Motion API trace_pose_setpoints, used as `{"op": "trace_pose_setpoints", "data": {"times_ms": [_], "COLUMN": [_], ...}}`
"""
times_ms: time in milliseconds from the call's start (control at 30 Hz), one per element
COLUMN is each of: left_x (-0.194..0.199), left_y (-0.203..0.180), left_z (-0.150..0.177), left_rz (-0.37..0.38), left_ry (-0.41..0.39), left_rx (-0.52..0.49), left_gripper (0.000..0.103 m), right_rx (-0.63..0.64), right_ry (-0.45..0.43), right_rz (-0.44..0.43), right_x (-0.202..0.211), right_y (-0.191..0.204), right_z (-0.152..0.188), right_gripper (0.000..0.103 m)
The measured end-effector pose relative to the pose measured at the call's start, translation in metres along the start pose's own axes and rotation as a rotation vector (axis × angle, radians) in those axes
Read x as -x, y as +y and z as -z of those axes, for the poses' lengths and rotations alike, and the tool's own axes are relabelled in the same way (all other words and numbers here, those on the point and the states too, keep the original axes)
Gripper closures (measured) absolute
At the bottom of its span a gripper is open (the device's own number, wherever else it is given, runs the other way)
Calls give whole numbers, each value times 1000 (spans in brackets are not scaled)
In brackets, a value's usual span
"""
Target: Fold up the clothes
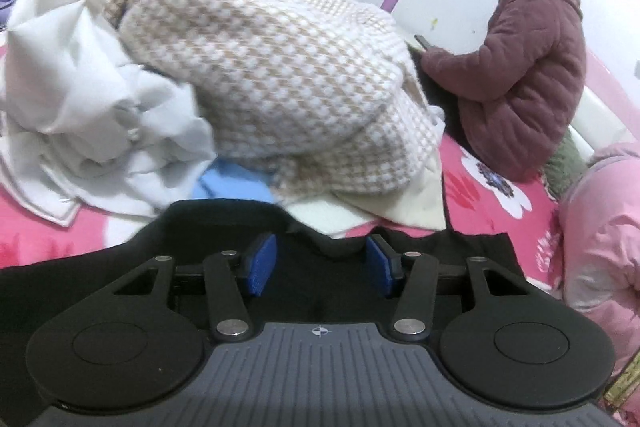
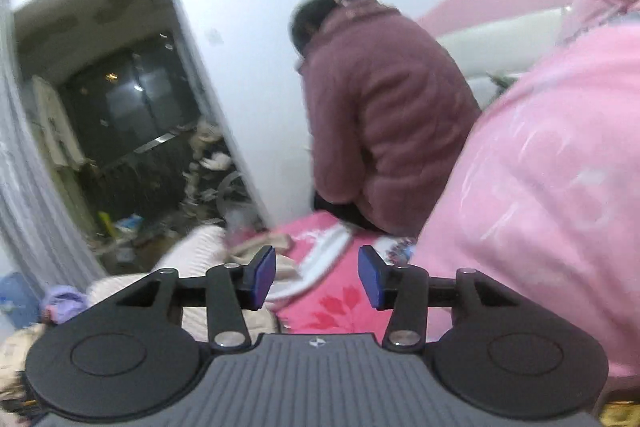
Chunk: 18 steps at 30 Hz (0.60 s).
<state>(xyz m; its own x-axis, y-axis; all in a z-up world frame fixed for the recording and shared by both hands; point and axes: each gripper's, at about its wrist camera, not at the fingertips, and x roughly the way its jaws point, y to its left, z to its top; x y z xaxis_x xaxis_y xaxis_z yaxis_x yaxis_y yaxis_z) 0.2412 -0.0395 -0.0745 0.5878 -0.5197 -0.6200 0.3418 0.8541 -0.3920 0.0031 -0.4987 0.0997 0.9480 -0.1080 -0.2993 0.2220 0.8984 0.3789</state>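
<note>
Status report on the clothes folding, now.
Left gripper open over black garment, nothing pinched. Right gripper open, empty. Unfolded pile ahead: checked knit, white cloth. Seated person beyond pile.

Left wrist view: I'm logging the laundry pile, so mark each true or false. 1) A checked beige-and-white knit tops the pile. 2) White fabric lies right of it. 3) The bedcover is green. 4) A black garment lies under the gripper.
1) True: the checked knit tops the pile.
2) False: the white fabric lies to its left.
3) False: the bedcover is pink, flowered.
4) True: the black garment lies beneath the left gripper.
</note>
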Motion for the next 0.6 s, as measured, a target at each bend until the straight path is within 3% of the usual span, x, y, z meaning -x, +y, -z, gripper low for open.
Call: {"op": "trace_pose_setpoints", "data": {"times_ms": [33, 133, 267, 400, 467, 500, 600], "left_x": [2, 4, 1, -2, -6, -12, -29], "left_y": [3, 7, 4, -3, -5, -6, -7], "left_z": [1, 9, 20, 25, 26, 26, 25], "left_rz": [-10, -36, -74, -103, -110, -112, -120], "left_ry": [20, 60, 56, 32, 19, 15, 2], "left_rx": [-1, -25, -64, -149, -193, -211, -256], "left_gripper": [52, 52, 52, 52, 52, 52, 52], "right_rx": [4, 53, 173, 335, 403, 434, 465], "right_ry": [10, 162, 424, 589, 647, 670, 691], "right_rz": [-33, -143, -265, -295, -295, -293, -269], "right_x": [9, -7, -86, -167, -202, -219, -262], "right_y": [0, 15, 62, 121, 148, 160, 172], "right_z": [-3, 8, 68, 147, 182, 197, 223], "right_gripper": [48, 44, 45, 63, 67, 73, 78]}}
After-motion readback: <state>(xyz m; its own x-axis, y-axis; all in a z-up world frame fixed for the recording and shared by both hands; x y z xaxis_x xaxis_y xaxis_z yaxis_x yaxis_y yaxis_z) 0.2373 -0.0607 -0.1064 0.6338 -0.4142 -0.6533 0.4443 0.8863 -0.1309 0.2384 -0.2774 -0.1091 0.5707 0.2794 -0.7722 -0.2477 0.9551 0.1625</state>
